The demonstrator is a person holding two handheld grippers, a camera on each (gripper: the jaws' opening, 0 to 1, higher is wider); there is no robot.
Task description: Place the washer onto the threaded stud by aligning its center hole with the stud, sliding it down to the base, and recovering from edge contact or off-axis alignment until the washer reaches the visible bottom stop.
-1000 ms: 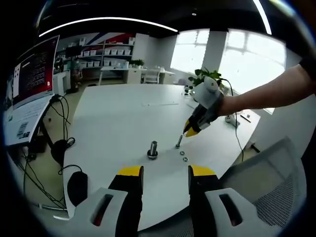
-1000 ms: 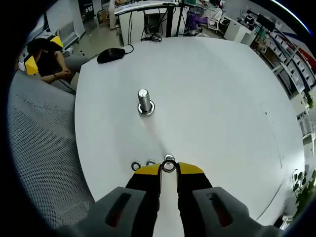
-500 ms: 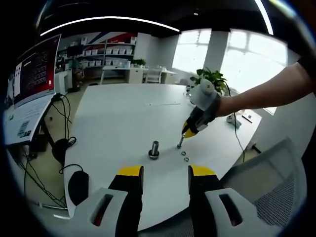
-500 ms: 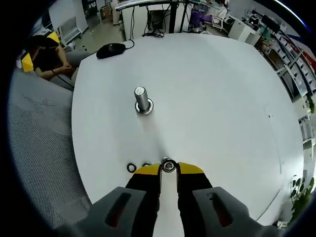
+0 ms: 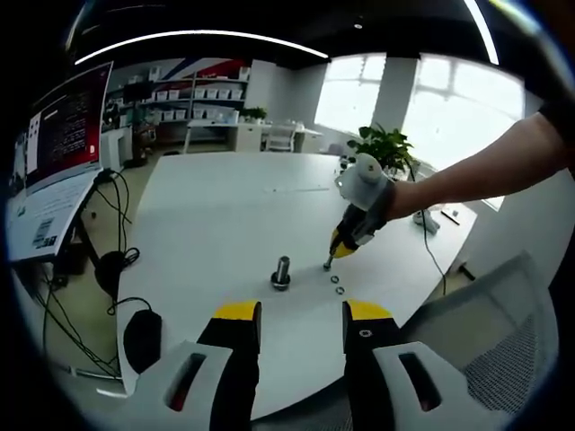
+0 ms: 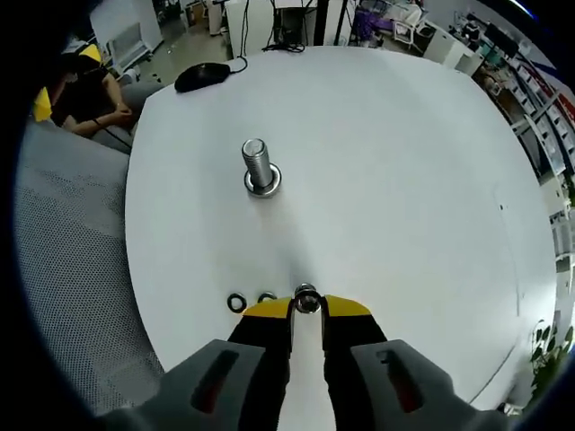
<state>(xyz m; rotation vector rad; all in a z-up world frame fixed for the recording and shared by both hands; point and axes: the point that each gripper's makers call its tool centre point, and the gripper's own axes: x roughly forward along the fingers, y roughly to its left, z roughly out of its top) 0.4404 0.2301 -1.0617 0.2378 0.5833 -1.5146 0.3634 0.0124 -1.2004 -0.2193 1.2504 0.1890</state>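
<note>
While the threaded stud (image 6: 258,165) stands upright and bare on the white table (image 6: 404,180), the right gripper (image 6: 306,307) pinches a washer (image 6: 306,297) between its nearly closed yellow tips, well short of the stud. Two spare washers (image 6: 251,300) lie just beside those tips. The left gripper (image 5: 293,316) hangs back, jaws wide and empty. Judging by this, the pickup is done; next comes carrying the washer over the stud and centring its hole.
</note>
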